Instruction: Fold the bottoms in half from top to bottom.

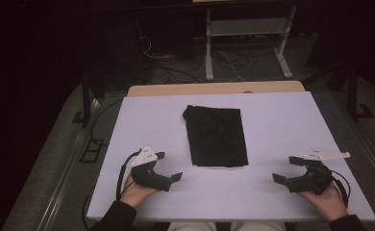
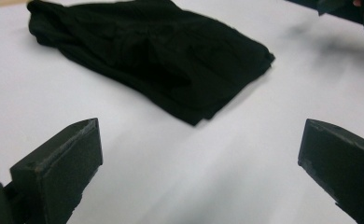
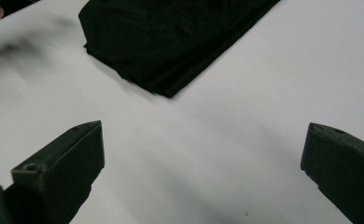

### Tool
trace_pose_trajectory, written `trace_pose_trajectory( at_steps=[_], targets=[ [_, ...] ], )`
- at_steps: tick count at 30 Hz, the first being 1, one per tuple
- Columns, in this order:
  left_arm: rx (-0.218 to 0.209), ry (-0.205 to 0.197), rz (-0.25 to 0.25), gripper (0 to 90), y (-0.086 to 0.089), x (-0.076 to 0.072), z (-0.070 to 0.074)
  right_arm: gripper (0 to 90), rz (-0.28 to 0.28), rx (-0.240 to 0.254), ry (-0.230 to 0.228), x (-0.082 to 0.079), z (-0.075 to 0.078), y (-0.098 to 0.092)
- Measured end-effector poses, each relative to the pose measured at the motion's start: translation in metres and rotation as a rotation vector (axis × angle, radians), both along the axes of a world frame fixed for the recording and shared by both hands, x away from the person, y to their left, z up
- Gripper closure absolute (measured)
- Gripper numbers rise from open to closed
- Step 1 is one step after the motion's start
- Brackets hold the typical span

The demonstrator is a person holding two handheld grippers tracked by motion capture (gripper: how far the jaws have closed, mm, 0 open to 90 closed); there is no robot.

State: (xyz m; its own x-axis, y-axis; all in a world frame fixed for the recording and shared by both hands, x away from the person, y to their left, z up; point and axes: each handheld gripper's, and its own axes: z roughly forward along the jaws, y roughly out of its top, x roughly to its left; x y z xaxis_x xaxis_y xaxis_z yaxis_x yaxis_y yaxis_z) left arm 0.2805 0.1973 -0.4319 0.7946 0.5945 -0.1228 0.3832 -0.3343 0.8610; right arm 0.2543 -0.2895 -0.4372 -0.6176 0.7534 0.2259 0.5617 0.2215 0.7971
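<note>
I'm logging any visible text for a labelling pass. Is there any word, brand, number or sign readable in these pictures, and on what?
None can be read.
The folded black cloth shows no tag or print.
The white table is unmarked.
The left gripper and right gripper, both open, show only small holes in their grey plates, with no lettering on the black fingers.

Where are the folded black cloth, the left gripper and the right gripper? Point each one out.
folded black cloth [image 1: 216, 136], high view, middle of its top surface.
left gripper [image 1: 168, 166], high view, midway between its open fingertips.
right gripper [image 1: 286, 169], high view, midway between its open fingertips.
</note>
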Motion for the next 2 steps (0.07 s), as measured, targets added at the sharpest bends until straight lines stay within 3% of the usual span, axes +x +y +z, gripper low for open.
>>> trace_pose_trajectory(
  at_steps=[2],
  targets=[
    [0.001,0.01,-0.007,0.0,0.0018,-0.0009,-0.0008,0.0,0.011,-0.008,0.003,0.0008,-0.0013,0.0013]
  ],
)
